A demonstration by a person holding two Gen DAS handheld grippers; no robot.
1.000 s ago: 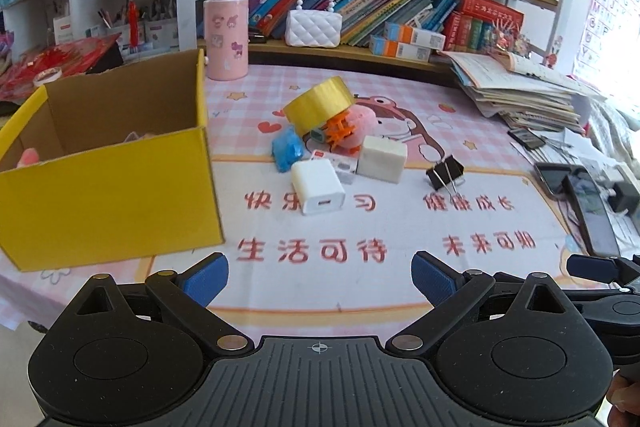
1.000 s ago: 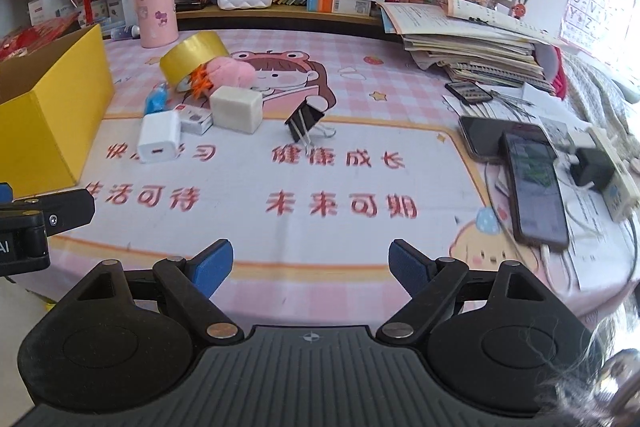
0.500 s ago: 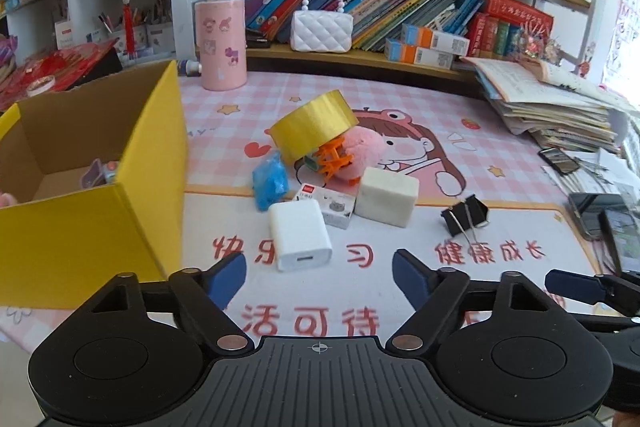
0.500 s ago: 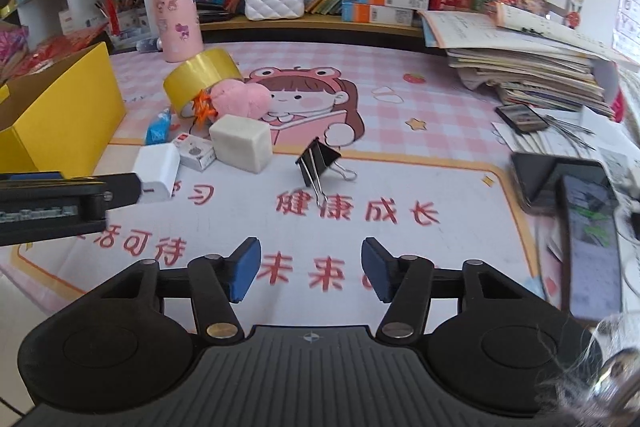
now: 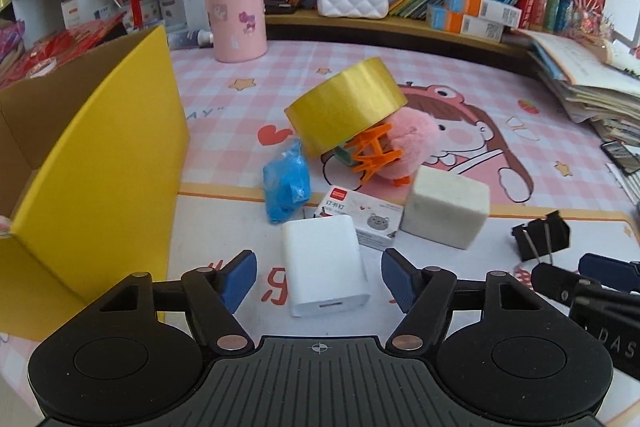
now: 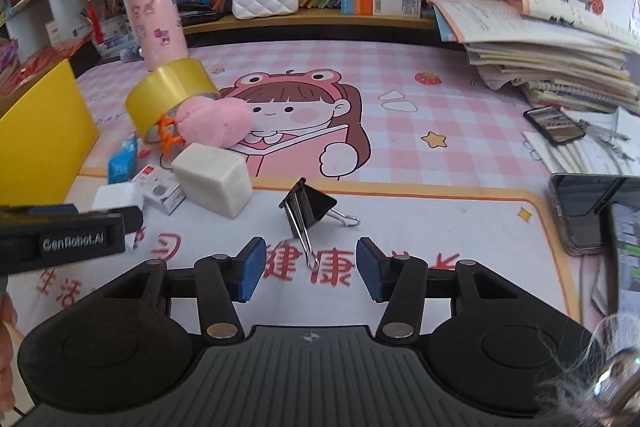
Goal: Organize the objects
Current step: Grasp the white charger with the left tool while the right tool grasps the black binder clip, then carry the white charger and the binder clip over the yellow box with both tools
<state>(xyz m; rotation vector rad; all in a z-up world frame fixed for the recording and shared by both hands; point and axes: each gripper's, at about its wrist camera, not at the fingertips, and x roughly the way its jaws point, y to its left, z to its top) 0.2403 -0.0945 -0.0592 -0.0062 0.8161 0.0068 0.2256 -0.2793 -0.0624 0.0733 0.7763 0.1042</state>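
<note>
Both grippers have moved in toward the pile of objects. The left gripper (image 5: pixel 319 277) now straddles the white charger (image 5: pixel 323 264), its jaws having just narrowed. The right gripper (image 6: pixel 310 269) has likewise been closing, around the black binder clip's (image 6: pixel 310 207) wire handle.

The table is viewed from two low, close wrist cameras angled down across it toward the bookshelf — the left one nearer the yellow box (image 5: pixel 100 163), the right one beside it — with the tape roll (image 5: pixel 346 107) and binder clip (image 6: pixel 308 207) shared.
</note>
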